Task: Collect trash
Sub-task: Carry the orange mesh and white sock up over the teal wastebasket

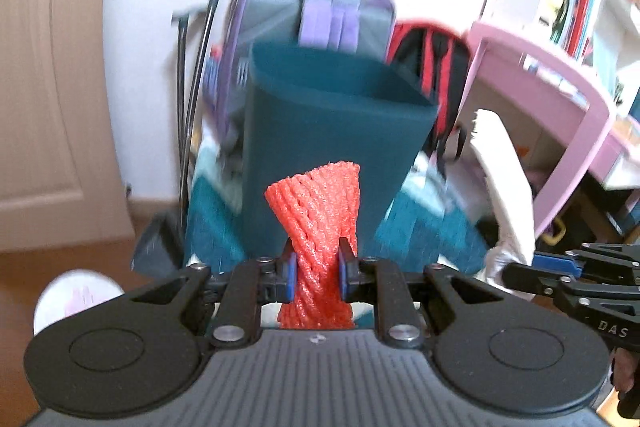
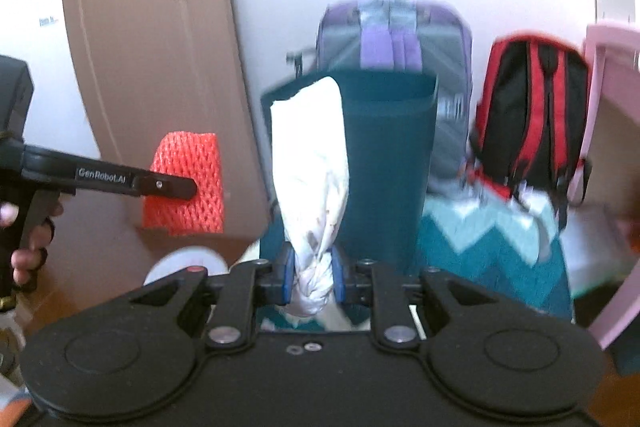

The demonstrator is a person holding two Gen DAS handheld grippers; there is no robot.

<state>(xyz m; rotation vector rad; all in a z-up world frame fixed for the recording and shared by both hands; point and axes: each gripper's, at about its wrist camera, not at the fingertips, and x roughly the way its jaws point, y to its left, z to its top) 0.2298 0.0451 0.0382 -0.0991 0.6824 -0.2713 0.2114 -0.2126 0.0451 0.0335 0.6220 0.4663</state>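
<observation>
Both grippers have their hands full here. The left gripper is clamped down on a red foam net — the stretchy mesh sleeve kind you get around fruit. It's twisted into a spiral where the blue pads pinch it, narrow at the waist and flaring out above into a ragged open end, with a shorter bit sticking out below the jaws. From the right wrist view the same net looks like a flat orange-red mesh rectangle with the black finger across it.

The right gripper is closed tight on a white crumpled bag. It's bunched and knotted-looking right where the pads squeeze it, then widens upward into a soft, wrinkled column with a few small dark specks on it.

Straight ahead of both sits a dark teal bin, open at the top, standing on a teal and white zigzag rug. Both bits of trash are held up in front of the bin, not inside it. Behind the bin, a purple and grey backpack leans at the wall, a red and black backpack beside it, and a pink chair off to the right. Everything's a bit blurry.
</observation>
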